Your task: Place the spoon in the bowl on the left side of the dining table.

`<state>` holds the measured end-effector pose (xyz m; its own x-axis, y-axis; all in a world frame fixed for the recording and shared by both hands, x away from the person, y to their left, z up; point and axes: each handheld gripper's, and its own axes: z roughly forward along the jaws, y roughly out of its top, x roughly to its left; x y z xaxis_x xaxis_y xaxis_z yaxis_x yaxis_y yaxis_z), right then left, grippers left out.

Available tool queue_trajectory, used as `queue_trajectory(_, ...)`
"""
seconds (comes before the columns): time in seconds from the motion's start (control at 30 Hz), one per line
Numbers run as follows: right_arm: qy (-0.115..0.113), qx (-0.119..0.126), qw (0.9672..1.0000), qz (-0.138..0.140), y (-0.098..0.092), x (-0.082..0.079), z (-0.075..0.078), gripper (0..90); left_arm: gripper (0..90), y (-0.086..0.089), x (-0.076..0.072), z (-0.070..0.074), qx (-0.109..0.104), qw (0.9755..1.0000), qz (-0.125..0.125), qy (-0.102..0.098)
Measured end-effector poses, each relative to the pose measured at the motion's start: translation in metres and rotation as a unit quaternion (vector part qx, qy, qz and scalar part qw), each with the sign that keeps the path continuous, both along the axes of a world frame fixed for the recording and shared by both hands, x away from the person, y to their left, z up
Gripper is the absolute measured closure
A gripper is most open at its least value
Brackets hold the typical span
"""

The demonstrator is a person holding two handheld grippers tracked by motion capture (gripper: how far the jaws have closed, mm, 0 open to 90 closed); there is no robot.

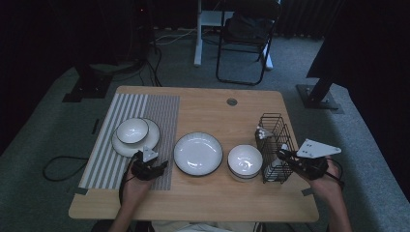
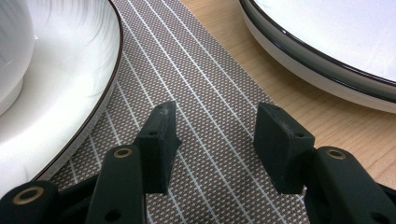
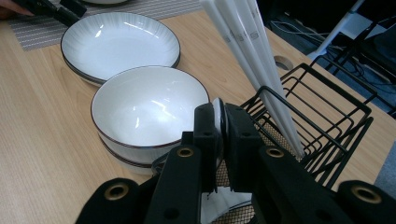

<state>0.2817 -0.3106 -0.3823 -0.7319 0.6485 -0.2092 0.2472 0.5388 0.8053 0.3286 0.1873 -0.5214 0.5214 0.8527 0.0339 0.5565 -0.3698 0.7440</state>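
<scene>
My left gripper [image 1: 151,162] [image 2: 217,114] rests low over the striped placemat [image 1: 106,159] [image 2: 201,79], open with nothing between its jaws. It sits between a white plate [image 1: 124,146] [image 2: 70,70] carrying a small bowl [image 1: 132,130] and a second white plate [image 1: 198,152] [image 2: 327,42] on bare wood. My right gripper [image 1: 281,154] [image 3: 219,114] is shut on a thin white utensil [image 3: 218,109] at the near end of the black wire basket [image 1: 275,125] [image 3: 327,93]. White chopsticks [image 1: 263,133] [image 3: 252,46] lean in the basket. A stacked white bowl [image 1: 245,160] [image 3: 149,107] stands just left of it.
The wooden table [image 1: 203,203] has a round cable hole [image 1: 232,102] near its far edge. A folding chair [image 1: 244,43] and stand bases sit on the floor behind. Bare wood lies along the front edge between my hands.
</scene>
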Motion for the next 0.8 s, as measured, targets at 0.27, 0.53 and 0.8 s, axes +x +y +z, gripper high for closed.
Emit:
queue_trajectory(0.27,-0.004,-0.003,1.0,0.005,-0.001,0.001,0.007,84.1,50.5,0.0,0.0,0.0,-0.001,1.0,0.0,0.001)
queue_trajectory(0.53,-0.007,-0.001,0.9999,0.011,-0.002,0.001,0.012,84.1,50.5,0.0,0.0,0.0,-0.002,1.0,0.001,0.002)
queue_trajectory(0.8,-0.009,-0.002,0.9997,0.022,-0.003,0.002,0.018,84.1,50.5,0.0,0.0,0.0,-0.002,1.0,0.001,0.002)
